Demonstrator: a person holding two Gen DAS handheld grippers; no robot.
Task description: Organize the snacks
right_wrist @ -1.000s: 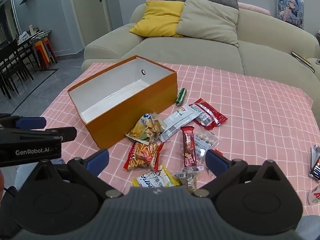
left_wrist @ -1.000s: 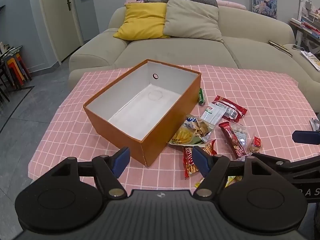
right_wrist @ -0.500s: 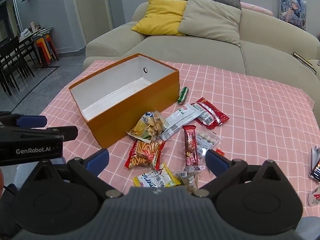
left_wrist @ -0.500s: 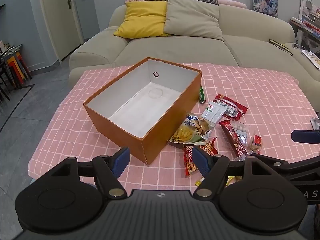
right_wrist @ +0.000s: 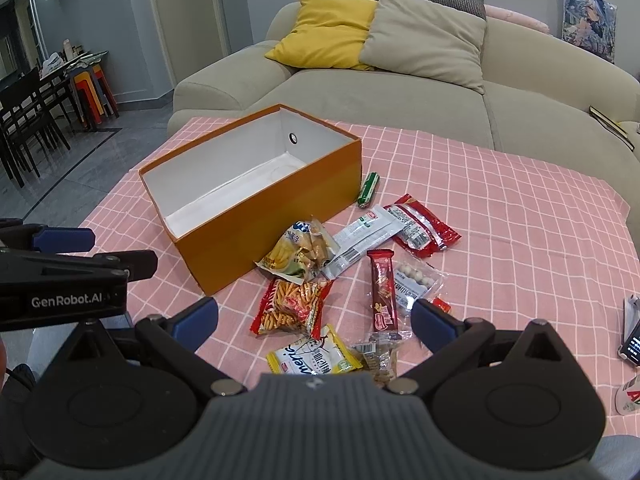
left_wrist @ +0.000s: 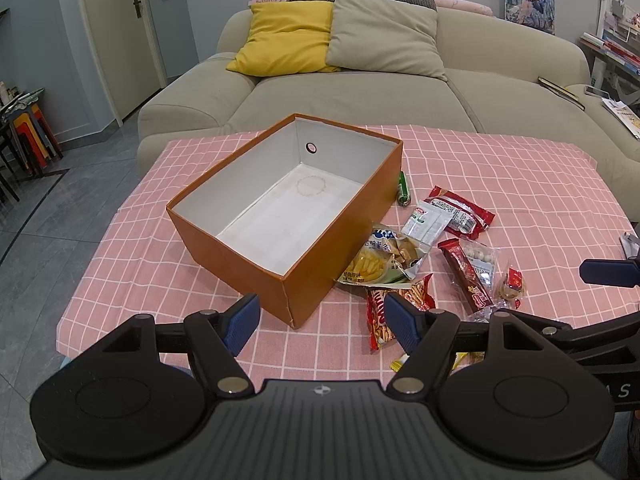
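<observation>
- Box (left_wrist: 248,256): orange outside, white inside.
- Cloth (left_wrist: 500,176) on the counter: pink with a white grid.
- Chip bag (right_wrist: 298,254): yellow and green.
- Stick-snack bag (right_wrist: 290,306): red, with orange sticks printed on it.
- Long bar (right_wrist: 383,290): dark red.
- Small tube (right_wrist: 368,189) beside the box: green.
- Wrapper (right_wrist: 314,358) nearest the right tongs: yellow and white.
- Pads (left_wrist: 240,322) of the left tongs: blue, on black arms.
- Sofa (left_wrist: 360,100): beige, with one yellow cushion (left_wrist: 286,38).
</observation>
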